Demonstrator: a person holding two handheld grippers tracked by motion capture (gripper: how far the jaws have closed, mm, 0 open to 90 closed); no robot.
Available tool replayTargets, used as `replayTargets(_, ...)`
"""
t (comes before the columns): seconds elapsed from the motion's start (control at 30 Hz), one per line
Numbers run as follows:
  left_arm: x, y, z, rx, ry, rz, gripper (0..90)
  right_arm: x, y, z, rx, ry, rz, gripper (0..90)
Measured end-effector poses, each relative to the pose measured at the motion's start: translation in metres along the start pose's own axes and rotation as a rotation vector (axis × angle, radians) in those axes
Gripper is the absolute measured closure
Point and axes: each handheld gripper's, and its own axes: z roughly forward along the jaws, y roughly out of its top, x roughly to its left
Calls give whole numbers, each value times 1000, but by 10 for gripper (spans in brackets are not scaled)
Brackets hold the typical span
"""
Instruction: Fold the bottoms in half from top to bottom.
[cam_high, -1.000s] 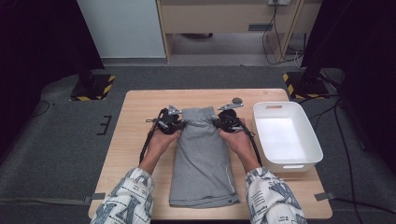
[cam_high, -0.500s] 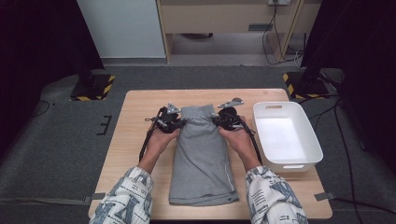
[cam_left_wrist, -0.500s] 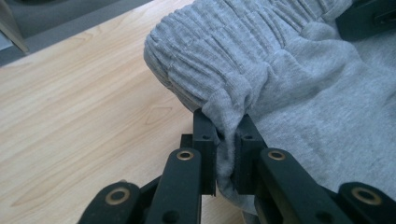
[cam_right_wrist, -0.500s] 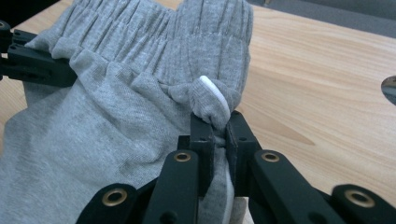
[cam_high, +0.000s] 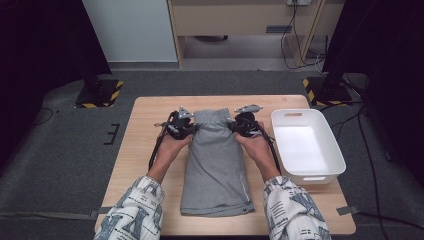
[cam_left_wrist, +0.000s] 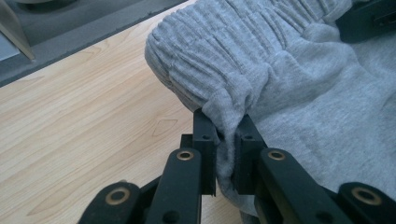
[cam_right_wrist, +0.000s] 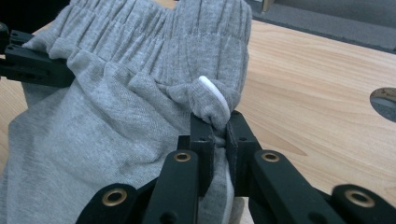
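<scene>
- At the bottom of the high view, two patterned sleeves (cam_high: 134, 210) are seen reaching up the frame; the hem end of the folded grey shorts (cam_high: 216, 165) lies between them at lower centre, flat on the wooden table (cam_high: 145, 130).
- Mid-frame, the left gripper (cam_high: 181, 125) and right gripper (cam_high: 244, 122) are held at the two sides of the waistband; against half a second ago almost nothing has shifted, so the pinch is judged settled and a lift or fold likely next.
- The clamping is shown by the gripper views alone: the jaws of each are closed on a bunched fold of cloth beside the elastic.
- A white drawcord tip (cam_right_wrist: 214, 95) is caught above the right jaws.
- At right, a white bin (cam_high: 306, 145) stands empty.
</scene>
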Motion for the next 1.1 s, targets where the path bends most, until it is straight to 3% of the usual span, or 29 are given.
replayTargets(0.73, 8, 13, -10, -30, 16, -3, 827, 5, 18, -2, -39, -14, 11, 839)
replayTargets(0.83, 13, 14, -10, -27, 29, 16, 827, 5, 22, 0, -45, -15, 13, 839)
replayTargets(1.1, 28, 23, -16, -47, 52, 18, 826, 7, 37, 13, -87, -12, 49, 839)
